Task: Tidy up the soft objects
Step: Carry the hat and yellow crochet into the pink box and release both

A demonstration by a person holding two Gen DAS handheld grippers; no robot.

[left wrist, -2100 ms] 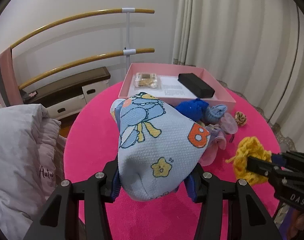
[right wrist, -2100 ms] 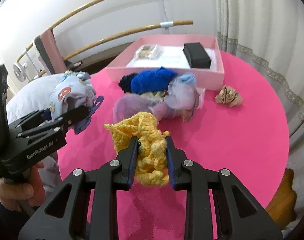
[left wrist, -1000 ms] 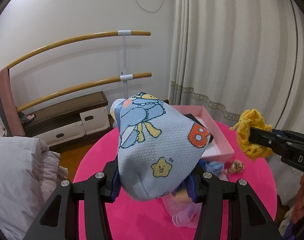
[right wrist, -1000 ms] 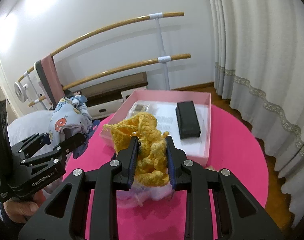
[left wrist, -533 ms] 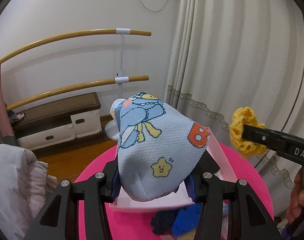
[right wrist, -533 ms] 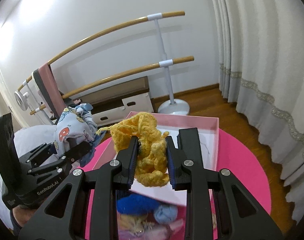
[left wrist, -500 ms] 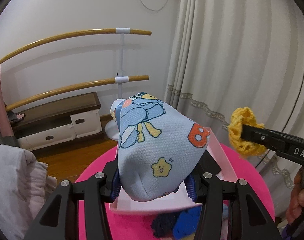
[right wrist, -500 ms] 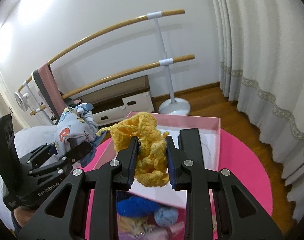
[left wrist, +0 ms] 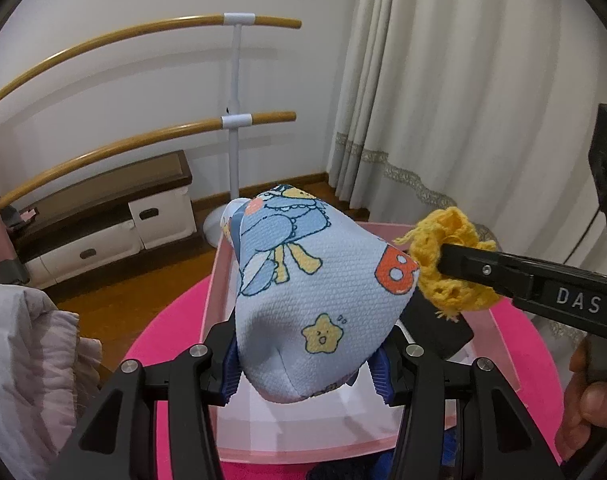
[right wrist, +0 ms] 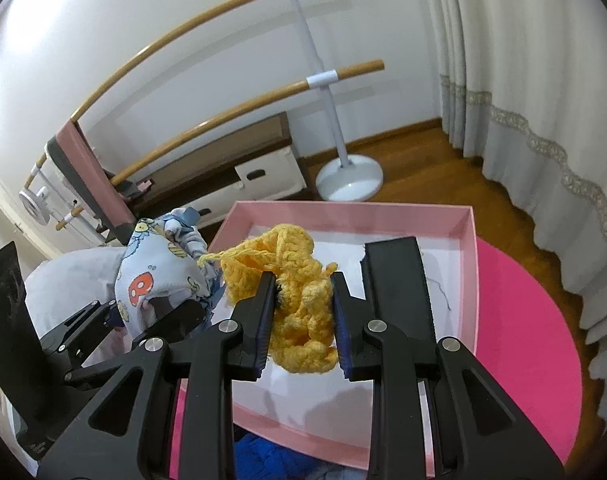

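Note:
My left gripper (left wrist: 303,364) is shut on a light blue cartoon-print cloth (left wrist: 315,280) and holds it above the near left part of the pink box (left wrist: 303,454). My right gripper (right wrist: 301,320) is shut on a yellow crochet piece (right wrist: 295,280) and holds it above the box's white floor (right wrist: 303,396). The yellow piece (left wrist: 451,264) and the right gripper also show in the left wrist view, touching the cloth's right side. The cloth (right wrist: 159,272) and the left gripper show at the left in the right wrist view.
A black rectangular case (right wrist: 395,280) lies in the pink box (right wrist: 469,280). Blue soft items (right wrist: 263,460) lie on the round pink table (right wrist: 531,340) in front of the box. A barre stand (right wrist: 349,178), a low cabinet (left wrist: 103,224) and curtains (right wrist: 523,80) are behind. White bedding (left wrist: 23,360) lies at the left.
Both grippers have moved forward and down over the pink box with their loads. The yellow piece has come in against the blue cloth.

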